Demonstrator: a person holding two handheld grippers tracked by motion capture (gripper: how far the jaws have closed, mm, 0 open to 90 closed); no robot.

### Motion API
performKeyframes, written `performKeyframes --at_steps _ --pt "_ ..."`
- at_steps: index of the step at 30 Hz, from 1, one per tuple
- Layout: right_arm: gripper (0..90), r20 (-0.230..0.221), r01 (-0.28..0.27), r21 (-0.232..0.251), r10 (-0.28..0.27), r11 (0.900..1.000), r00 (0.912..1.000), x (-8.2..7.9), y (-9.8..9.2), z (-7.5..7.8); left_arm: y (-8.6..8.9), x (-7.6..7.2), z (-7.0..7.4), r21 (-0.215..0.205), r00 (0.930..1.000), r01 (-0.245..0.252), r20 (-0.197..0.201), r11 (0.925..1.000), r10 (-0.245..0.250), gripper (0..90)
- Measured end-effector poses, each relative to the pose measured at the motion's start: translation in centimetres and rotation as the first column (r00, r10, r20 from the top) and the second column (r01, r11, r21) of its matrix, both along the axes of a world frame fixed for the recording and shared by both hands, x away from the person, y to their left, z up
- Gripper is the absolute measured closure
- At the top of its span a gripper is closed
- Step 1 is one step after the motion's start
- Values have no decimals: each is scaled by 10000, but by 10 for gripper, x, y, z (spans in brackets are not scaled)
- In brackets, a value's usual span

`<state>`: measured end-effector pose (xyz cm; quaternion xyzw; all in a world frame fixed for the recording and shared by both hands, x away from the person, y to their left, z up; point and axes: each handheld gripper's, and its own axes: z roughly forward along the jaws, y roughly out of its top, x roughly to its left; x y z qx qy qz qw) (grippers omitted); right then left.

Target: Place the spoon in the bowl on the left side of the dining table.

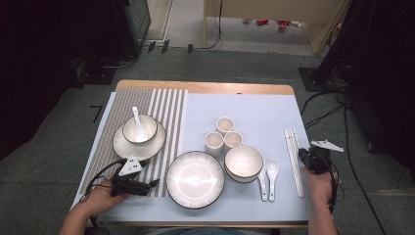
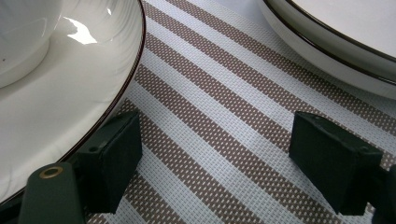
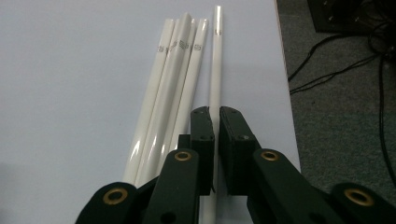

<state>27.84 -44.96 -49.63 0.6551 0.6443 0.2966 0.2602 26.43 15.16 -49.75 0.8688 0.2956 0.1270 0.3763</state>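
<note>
Several white chopsticks lie along the right edge of the pale blue mat. In the right gripper view one chopstick lies apart from the bundle and runs between the jaws of my right gripper, which is shut on it. In the high view the right gripper sits at the table's right edge. My left gripper rests low over the striped placemat, open with nothing between its jaws. It lies between a plate holding a bowl and a larger plate.
On the placemat a bowl with a spoon sits on a plate. On the blue mat are a large plate, a bowl, three cups and two spoons. Cables trail on the floor at the right.
</note>
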Motion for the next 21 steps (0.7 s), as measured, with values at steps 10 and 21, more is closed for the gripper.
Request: performKeyframes --at_steps 10,21 --pt "853 -249 144 482 -132 9987 9996 3 -4 3 0 0 0 4 10000 3 1 10000 -3 175" --pt "854 -78 127 551 -123 9984 9999 1 -2 11 0 0 0 -2 10000 0 2 10000 0 175"
